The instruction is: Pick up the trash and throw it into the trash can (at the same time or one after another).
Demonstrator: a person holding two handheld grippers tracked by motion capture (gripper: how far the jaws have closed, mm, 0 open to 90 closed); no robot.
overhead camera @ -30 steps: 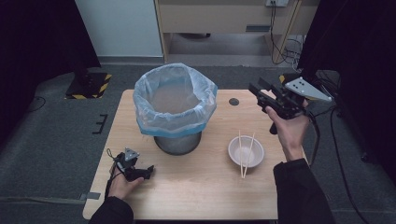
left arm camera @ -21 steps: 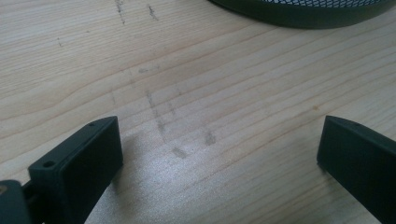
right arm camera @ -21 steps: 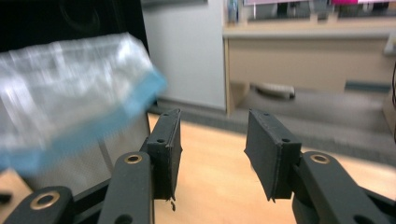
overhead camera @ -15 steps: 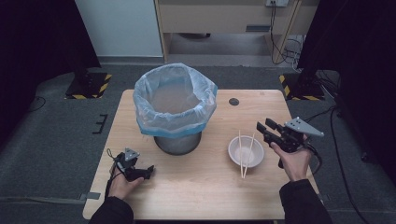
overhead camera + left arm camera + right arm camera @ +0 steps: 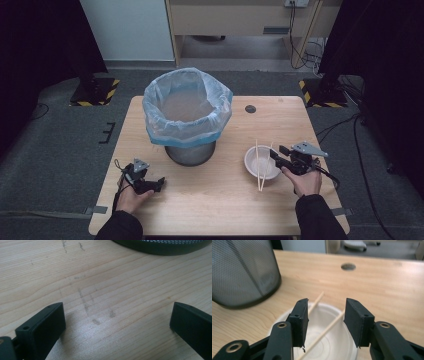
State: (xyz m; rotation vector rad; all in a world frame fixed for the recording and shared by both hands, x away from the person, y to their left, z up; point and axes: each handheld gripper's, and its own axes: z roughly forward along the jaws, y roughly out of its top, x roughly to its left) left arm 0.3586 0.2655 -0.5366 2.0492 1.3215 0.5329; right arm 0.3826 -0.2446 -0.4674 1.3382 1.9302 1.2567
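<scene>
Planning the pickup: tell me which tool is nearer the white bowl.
Right. The right tool hangs at the white bowl, over its rim; the left tool rests across the table, past the bin.

High view looks down from above; both gripper views skim close over the table (image 5: 210, 200) (shared).

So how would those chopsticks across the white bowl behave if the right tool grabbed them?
The chopsticks look thin and stiff, probably light. Lying loose across the bowl, they may roll or slide off its rim. The right tool, jaws open above them, might catch just one.
</scene>
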